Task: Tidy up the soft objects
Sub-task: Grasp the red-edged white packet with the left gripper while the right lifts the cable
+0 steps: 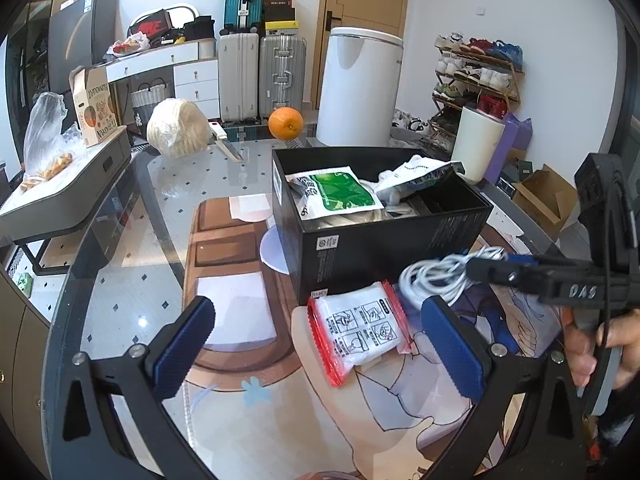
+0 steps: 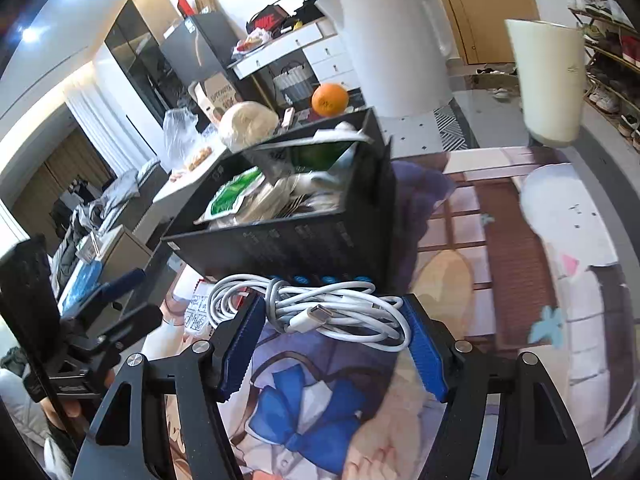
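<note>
Gripping the light, floppy cable [image 2: 316,312] mid-coil, the right gripper [image 2: 332,344] has its jaws clenched; loose loops may slip. Left gripper [image 1: 316,344] jaws released over packet [image 1: 360,334].

The open rectangular cardboard box [image 1: 384,236] is matte black with small white print. Inside lies a green-and-white plastic pouch [image 1: 340,194]. The coiled charging cable [image 2: 312,312] is white. The flat sachet with red edges [image 1: 360,336] carries black line drawings on white. Blue ribbed pads [image 2: 426,354] line each black hand-held gripper. The round orange fruit [image 1: 285,123] is bright orange. The tabletop [image 1: 132,320] shows dark diamond dots on pale grey.
</note>
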Tool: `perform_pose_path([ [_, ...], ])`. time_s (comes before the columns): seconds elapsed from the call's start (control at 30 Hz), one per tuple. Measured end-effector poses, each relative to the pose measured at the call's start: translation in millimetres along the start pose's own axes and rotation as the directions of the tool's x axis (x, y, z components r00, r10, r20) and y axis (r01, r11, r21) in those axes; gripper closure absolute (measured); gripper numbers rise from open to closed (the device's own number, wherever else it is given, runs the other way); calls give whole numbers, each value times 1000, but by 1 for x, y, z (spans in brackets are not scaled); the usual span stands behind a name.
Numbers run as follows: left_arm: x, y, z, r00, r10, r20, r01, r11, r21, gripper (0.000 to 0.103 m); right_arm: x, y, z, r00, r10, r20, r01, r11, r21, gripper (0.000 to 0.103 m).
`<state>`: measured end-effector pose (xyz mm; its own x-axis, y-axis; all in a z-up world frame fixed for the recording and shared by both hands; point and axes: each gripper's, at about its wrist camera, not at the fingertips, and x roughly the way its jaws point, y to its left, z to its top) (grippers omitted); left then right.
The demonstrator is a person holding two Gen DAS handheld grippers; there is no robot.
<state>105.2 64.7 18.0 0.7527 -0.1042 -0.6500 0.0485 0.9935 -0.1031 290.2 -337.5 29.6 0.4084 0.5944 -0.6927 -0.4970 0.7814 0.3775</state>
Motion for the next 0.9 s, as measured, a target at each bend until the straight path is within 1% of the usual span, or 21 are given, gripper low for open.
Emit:
perform_pose_path([
  [0.27,10,-8,-2,998,-9,-57,10,1000,10,0,-24,-17,0,999,-12,34,11,999,33,33],
  [0.6,33,-23,-2,990,-11,-137,13,1000,16,0,-33,-21,1,999,-13,49,11,999,40,33],
  [0.77,51,-27,-2,980,20,-199,-19,1000,6,0,-33,-18,2,999,-9,54,7,999,34,33],
  [0.9,57,-26,-5,975,38,-221,-39,999,1,0,-34,-17,1,999,-8,54,6,1000,30,33],
])
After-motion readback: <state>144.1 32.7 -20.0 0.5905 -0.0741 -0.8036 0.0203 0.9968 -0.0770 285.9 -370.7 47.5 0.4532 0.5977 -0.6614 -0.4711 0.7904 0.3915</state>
